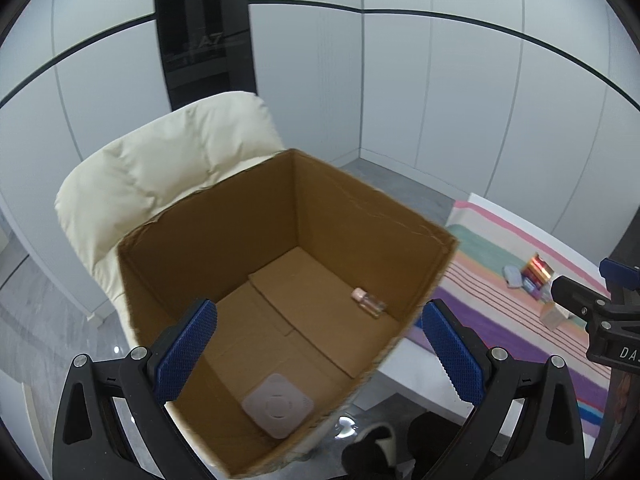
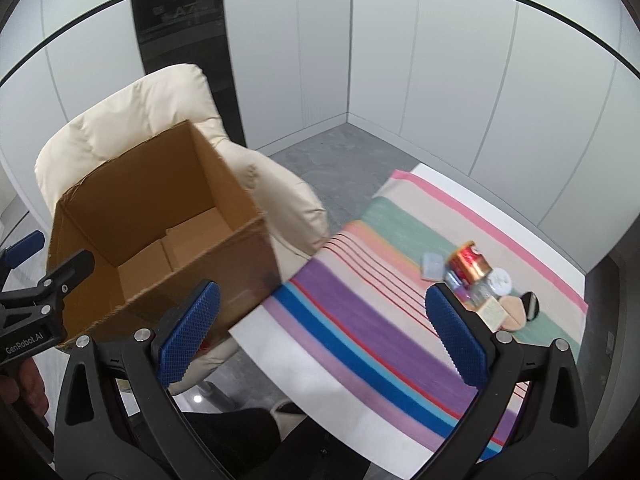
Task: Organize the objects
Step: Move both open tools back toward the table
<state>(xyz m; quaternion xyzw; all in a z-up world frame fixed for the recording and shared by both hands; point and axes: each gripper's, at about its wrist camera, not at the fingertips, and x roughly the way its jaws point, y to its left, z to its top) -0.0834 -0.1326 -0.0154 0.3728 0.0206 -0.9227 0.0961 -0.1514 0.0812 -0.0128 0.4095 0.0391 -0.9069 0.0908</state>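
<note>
An open cardboard box (image 1: pixel 372 216) stands on a cream chair; it also shows in the right wrist view (image 2: pixel 160 184). Inside lie a small clear bottle with a pink cap (image 1: pixel 369 302) and a flat pale square compact (image 1: pixel 278 405). My left gripper (image 1: pixel 320 354) is open and empty above the box's near side. My right gripper (image 2: pixel 324 334) is open and empty above the striped cloth (image 2: pixel 360 320). On the cloth sits a cluster of small items: a shiny red-gold can (image 2: pixel 468 264), a pale blue case (image 2: pixel 433 266), a round white lid (image 2: pixel 500 280), a tan sponge (image 2: pixel 514 308).
The cream padded chair (image 2: pixel 132 116) holds the box beside the white table (image 2: pixel 304 364). White panelled walls enclose the corner. A dark pillar (image 1: pixel 200 32) stands behind the chair. The cluster also shows in the left wrist view (image 1: pixel 532 276), with the right gripper's body (image 1: pixel 600 312) near it.
</note>
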